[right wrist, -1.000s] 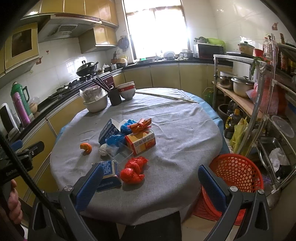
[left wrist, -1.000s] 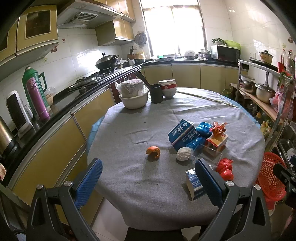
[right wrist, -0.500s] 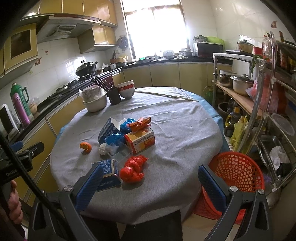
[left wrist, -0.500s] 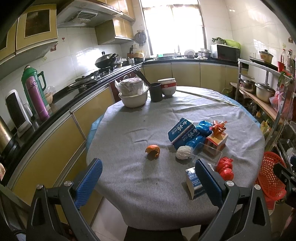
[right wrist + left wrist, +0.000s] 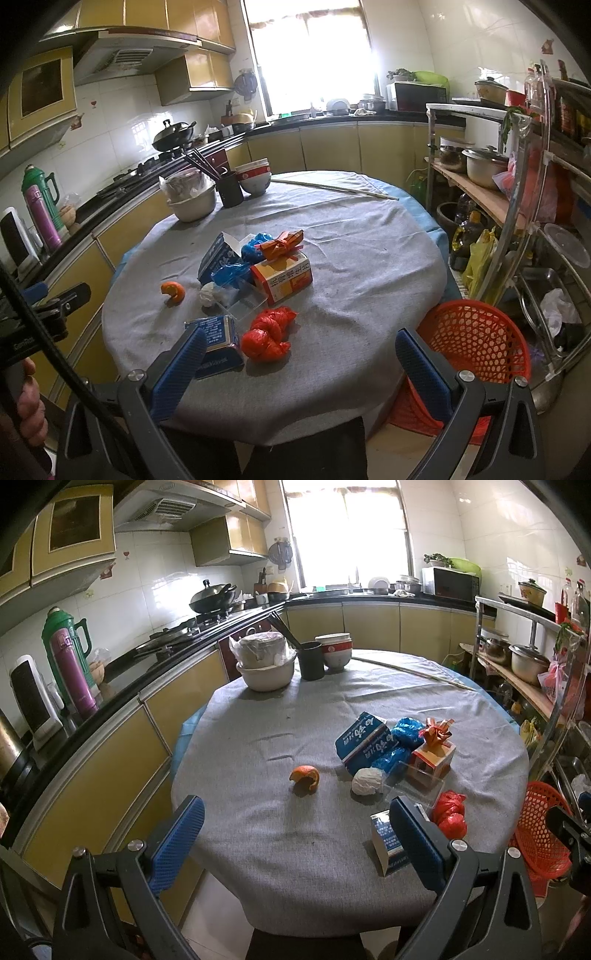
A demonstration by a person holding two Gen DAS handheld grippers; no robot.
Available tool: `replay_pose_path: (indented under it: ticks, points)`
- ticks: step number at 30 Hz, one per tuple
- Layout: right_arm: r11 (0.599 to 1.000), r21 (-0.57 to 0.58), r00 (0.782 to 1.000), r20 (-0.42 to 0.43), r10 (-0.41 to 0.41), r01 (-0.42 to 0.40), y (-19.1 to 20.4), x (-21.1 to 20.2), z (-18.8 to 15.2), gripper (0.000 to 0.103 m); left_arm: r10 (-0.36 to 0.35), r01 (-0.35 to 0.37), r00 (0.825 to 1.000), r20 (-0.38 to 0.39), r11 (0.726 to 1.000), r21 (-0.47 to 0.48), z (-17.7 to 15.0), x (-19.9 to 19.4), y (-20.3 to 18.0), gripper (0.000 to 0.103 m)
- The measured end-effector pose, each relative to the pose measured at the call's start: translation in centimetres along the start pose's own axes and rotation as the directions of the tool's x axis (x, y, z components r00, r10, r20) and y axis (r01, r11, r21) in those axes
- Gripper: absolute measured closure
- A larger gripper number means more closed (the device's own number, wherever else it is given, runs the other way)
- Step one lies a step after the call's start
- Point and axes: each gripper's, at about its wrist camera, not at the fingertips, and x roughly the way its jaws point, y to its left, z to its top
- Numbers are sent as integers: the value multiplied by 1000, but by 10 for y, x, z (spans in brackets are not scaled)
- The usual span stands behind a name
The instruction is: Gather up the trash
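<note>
Both tongs hang wide apart and empty at the bottom of their frames, the left tongs (image 5: 295, 843) and right tongs (image 5: 301, 373) short of the trash. Mid-frame on the grey-clothed bench (image 5: 280, 716) lie an orange peel (image 5: 305, 776), white paper wad (image 5: 367, 781), blue carton (image 5: 364, 741) and red bag (image 5: 269, 334). At lower right beside the bench stands a red basket (image 5: 476, 339).
</note>
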Motion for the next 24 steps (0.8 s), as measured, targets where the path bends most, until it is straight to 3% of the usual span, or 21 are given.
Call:
replay_pose_path:
  ticks: [12,22,24]
  points:
    - [999,33,999,-22,25,-24,-8,9,-6,0,-5,5,1000,-23,1000,1,-4,10,-1,3]
    - [979,181,986,-117,119,-97,-32,52,-14,1,-63,59,985,-157,998,-30,-18,54,-1,3]
    - [967,220,978,-135,158,-126,-35,64,-11,5,-89,84,980,-180,996,-35,-19,63,-1,3]
